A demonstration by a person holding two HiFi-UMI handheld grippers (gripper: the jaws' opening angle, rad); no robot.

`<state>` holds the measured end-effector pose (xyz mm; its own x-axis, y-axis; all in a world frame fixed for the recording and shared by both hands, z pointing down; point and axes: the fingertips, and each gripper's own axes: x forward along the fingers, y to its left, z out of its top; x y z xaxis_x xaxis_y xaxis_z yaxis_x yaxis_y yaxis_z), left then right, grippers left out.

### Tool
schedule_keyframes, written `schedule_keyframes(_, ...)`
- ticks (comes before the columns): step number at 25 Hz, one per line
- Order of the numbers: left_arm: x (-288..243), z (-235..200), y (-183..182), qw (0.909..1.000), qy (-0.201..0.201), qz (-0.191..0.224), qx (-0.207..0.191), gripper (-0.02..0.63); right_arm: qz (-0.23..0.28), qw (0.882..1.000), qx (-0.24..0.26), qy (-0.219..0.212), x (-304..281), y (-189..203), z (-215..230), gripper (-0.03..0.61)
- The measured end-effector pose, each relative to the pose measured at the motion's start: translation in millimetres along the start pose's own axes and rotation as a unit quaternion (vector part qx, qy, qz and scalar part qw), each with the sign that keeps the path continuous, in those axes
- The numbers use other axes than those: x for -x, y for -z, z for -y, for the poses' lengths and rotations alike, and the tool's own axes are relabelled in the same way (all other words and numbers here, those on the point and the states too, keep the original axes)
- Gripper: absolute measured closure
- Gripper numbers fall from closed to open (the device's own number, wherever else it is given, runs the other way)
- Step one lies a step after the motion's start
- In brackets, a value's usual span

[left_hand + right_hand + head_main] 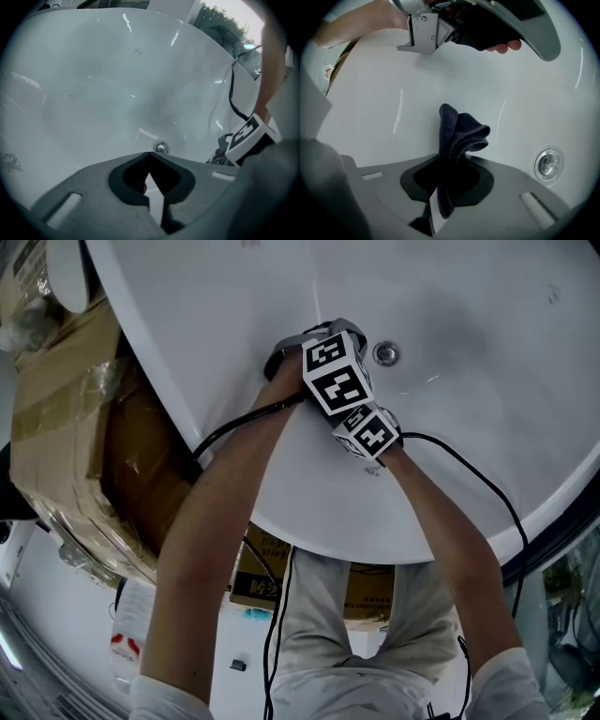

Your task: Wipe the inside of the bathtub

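Note:
The white bathtub (487, 418) fills the head view, with its chrome drain (385, 353) beside the grippers. Both grippers hang over the tub's near wall, close together. My left gripper (330, 371) is shut with nothing between its jaws; in the left gripper view its tips (150, 153) meet just below the drain (160, 148). My right gripper (372, 433) is shut on a dark blue cloth (459, 129), which sticks up crumpled from the jaws (445, 161) against the tub wall (370, 93). The cloth is hidden in the head view.
Plastic-wrapped cardboard boxes (66, 427) stand against the tub's left outside. Another box (255, 582) lies on the floor by the person's legs. Black cables (469, 474) trail from both grippers over the tub rim (328, 542). The left gripper (426, 28) hangs above the cloth in the right gripper view.

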<state>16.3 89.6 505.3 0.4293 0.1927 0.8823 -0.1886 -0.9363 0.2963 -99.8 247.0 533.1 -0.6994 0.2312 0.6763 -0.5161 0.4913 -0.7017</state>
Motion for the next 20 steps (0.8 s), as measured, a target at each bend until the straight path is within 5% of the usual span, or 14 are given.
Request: schedule_keyframes(20, 6.5, 22.8, 5.0, 0.9995, 0.002, -0.018, 0.024, 0.614, 0.020, 0.998, 0.030, -0.042, 28.6, -9.2, -64.3, 0.523)
